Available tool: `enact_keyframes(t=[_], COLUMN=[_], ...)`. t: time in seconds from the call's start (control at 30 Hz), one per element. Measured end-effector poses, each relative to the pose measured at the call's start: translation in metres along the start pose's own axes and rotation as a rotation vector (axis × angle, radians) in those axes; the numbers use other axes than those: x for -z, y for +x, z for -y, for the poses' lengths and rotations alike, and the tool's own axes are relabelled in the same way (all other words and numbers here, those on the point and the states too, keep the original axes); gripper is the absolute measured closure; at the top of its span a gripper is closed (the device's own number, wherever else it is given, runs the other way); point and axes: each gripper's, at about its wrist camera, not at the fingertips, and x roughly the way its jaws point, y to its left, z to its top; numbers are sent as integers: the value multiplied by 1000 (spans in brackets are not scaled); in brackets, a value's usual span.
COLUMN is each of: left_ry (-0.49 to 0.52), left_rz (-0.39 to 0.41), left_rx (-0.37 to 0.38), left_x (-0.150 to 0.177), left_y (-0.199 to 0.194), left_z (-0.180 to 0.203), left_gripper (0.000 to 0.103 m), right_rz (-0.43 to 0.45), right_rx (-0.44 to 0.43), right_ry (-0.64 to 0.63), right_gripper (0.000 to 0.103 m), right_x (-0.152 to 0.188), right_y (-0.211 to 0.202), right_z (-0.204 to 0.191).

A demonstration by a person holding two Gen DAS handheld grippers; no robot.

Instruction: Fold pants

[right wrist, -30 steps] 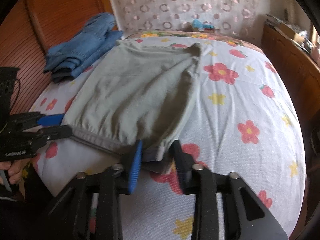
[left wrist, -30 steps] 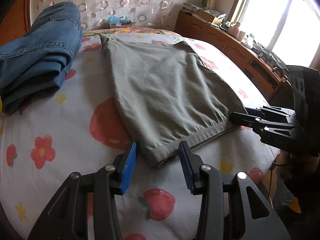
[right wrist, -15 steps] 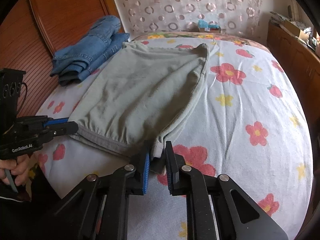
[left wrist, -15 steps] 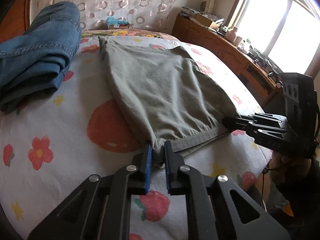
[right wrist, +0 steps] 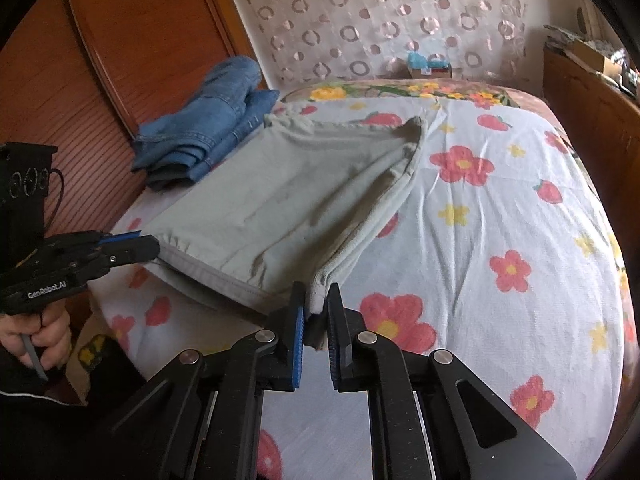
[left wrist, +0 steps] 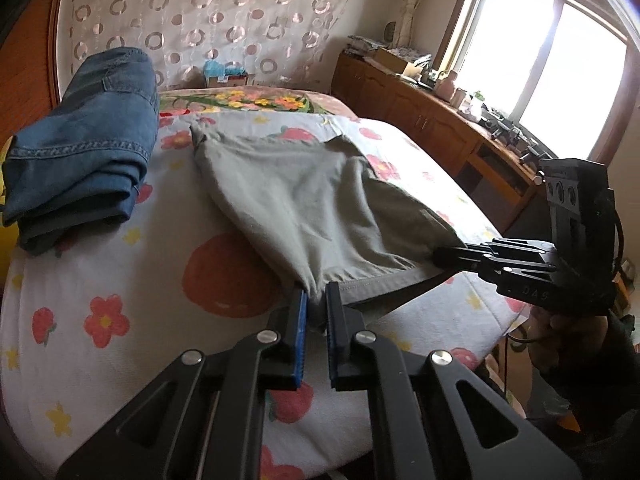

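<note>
Bed (left wrist: 120, 264) fills both views: white sheet printed with red and yellow flowers, strawberries and 1 big orange-red disc. Headboard wall (left wrist: 224, 24) covered in pale fabric with ring pattern. Wooden panelling (right wrist: 132, 40) along the left side in the right wrist view. Low wooden cabinet (left wrist: 432, 120) with clutter on top runs under a bright window (left wrist: 560, 60). A small box with blue contents (left wrist: 226, 74) sits at the head of the bed.

Folded blue jeans (left wrist: 80, 148) lie in a stack near the headboard, just beside the task garment, not clearly touching it.

Pants (left wrist: 304, 204): grey-green, soft fabric, gathered elastic waistband with a stitched band. Already doubled over (layered edges show along the right side in the right wrist view). Spread in the middle of the bed, waistband at the near edge, legs running away toward the headboard; long axis runs foot-to-head of the bed. Waistband end is raised off the sheet and pulled fairly taut between the 2 tools; the far end rests flat.

Left tool (left wrist: 316, 308): pads pressed onto 1 waistband corner. Right tool (right wrist: 316, 300): pads pinching the other corner, layers bunched between them. A hand (right wrist: 40, 332) grips the left tool's handle.
</note>
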Motion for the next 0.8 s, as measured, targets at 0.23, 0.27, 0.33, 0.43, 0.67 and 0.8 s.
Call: enact_keyframes(t=[0.23,0.27,0.33,0.43,0.67,0.8], left_ry=[23,31,46,58,67,34], left_rz=[43,47,57,70,75,28], left_rx=[8,4,3,2,-8,-10], left_x=[-10,-12,-13,-17,-17,-7], left_y=[-19,-21,-25,-30,-27,-9], left_z=[6,8,10,13,11,2], left_gripper=[98,98,98,98,98,98], right_rz=[50,57,70,91,109,70], right_rx=[-19,-20,-18,-17,-18,-14], right_ry=[-7,-10,-15,-25,-27,-18], right_gripper=[96,96,96,96,97,97], right_x=[-10,-11,-14,-16,-17,-11], right_y=[-24,-27,-33,-43,-50,-36], right_z=[-5,-6,-8,-10,-10,-8])
